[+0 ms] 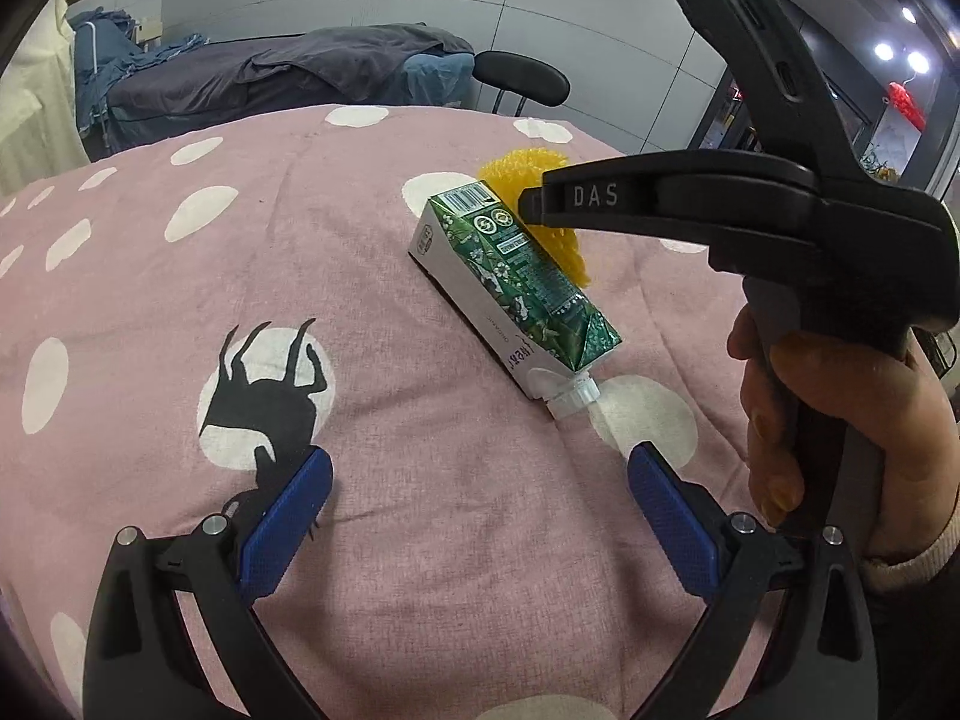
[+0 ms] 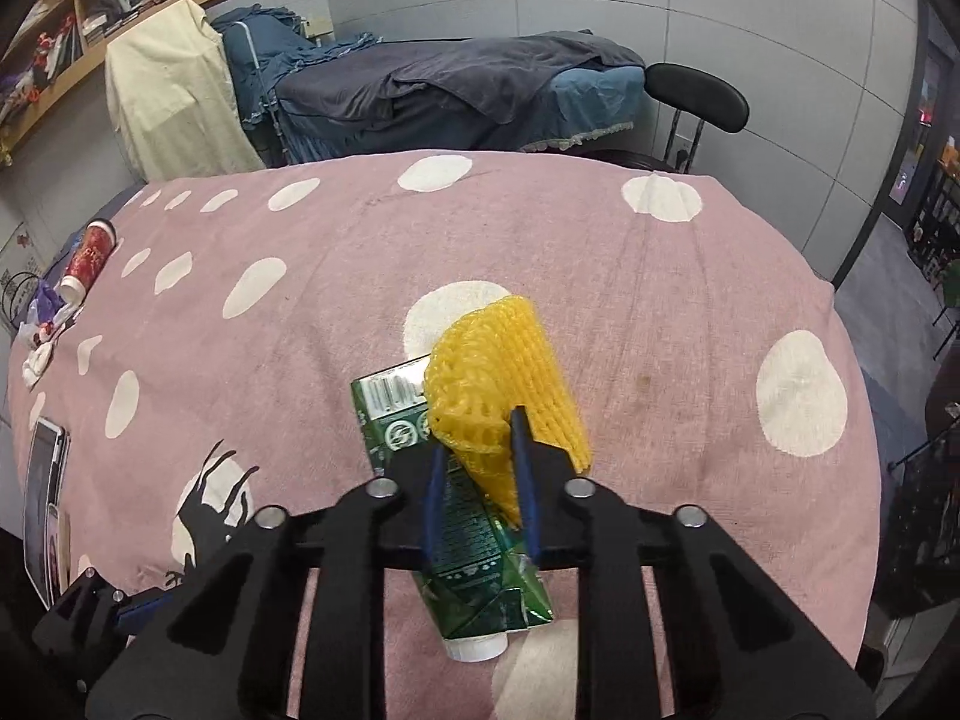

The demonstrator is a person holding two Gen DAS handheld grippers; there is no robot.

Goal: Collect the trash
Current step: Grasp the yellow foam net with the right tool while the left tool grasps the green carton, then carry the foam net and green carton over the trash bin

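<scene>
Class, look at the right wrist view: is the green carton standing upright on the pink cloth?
No: the green carton lies flat on the pink cloth, its white cap end toward the camera.

the letters "das" stand in raised capitals on the black arm of the right gripper (image 1: 531,207) as seen from the left wrist. the green carton (image 1: 516,282) carries a barcode and two round emblems on its upper end, plus a panel of small print and a slanted word along its white side, all too small or blurred to read. the red cup (image 2: 88,257) at the cloth's far left edge has gold lettering that cannot be made out.
</scene>
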